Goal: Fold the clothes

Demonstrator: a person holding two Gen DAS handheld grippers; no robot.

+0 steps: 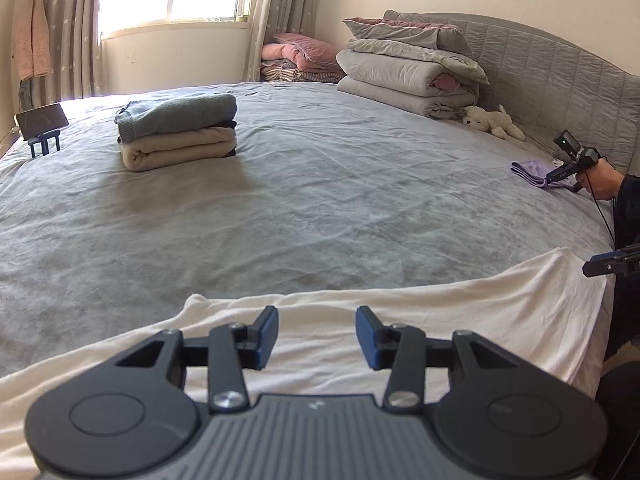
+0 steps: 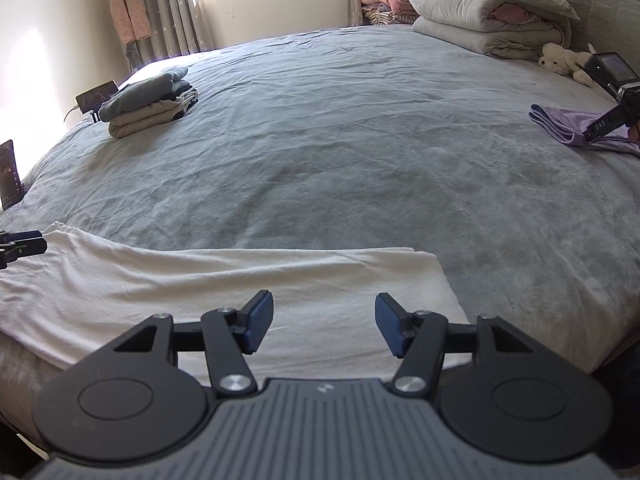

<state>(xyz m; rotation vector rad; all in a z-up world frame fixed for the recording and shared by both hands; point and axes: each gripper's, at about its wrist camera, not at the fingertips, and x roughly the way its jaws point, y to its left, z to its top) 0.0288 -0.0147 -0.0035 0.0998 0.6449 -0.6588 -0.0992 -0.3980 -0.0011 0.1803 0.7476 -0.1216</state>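
Both your left tongs (image 1: 317, 338) and right tongs (image 2: 324, 326) stand apart, empty, above the white garment (image 1: 440, 320) on the bed's (image 1: 320, 200) near edge; grab one layer only and the fold skews.

Grey bed (image 1: 320, 200) (white garment (image 1: 440, 320), folded stack (image 1: 178, 136))

Black tongs (image 1: 317, 338) with blue pads (image 1: 267, 336), silver screws, ribbed grey body.
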